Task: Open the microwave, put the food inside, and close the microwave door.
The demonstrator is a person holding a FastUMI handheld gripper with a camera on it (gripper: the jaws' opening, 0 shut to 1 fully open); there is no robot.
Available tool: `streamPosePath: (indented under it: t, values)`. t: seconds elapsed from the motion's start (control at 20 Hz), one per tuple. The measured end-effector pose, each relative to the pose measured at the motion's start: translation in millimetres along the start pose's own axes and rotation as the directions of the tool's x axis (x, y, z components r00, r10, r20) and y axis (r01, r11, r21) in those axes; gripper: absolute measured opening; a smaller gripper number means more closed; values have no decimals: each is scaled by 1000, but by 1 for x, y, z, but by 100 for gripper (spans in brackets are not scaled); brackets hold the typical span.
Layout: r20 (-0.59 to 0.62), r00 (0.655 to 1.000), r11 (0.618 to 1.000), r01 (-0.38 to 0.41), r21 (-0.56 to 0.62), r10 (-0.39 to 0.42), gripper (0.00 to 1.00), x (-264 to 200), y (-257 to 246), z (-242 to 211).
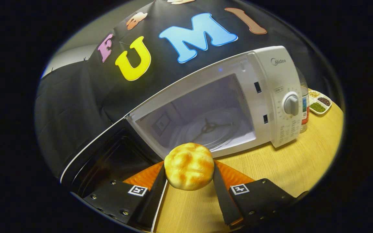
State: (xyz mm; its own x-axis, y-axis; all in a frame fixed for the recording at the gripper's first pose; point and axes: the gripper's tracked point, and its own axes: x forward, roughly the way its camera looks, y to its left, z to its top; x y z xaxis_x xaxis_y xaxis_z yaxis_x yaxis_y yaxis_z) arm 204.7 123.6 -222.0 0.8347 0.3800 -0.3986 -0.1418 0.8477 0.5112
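Observation:
A round golden bread bun (189, 166) sits between my two fingers, and my gripper (189, 168) is shut on it, holding it above the wooden table (280, 168). Just beyond the bun stands a white microwave (270, 94) with its cavity open. Inside lies the glass turntable (210, 127) with nothing on it. The dark microwave door (108, 155) is swung out to the left, close to my left finger. The bun hangs just in front of the cavity's lower sill.
A round timer knob (291, 104) is on the microwave's control panel. Behind the microwave's right side stand a bottle (304, 106) and a white divided dish of seeds and spices (320, 102). The booth's black cloth wall hangs behind everything.

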Motion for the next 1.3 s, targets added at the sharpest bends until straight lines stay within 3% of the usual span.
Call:
streamPosePath:
  t: [0.45,0.9,1.05,1.25,1.3]
  values:
    - [19,1000,999,15,50,-16,78,67,-9,13]
    - [57,997,992,40,121,-47,78,104,-24,22]
    - [86,989,986,112,123,-123,78,116,-38,27]
    - [110,985,986,116,120,-129,86,120,-35,32]
    - [107,985,986,125,111,-137,99,119,-36,31]
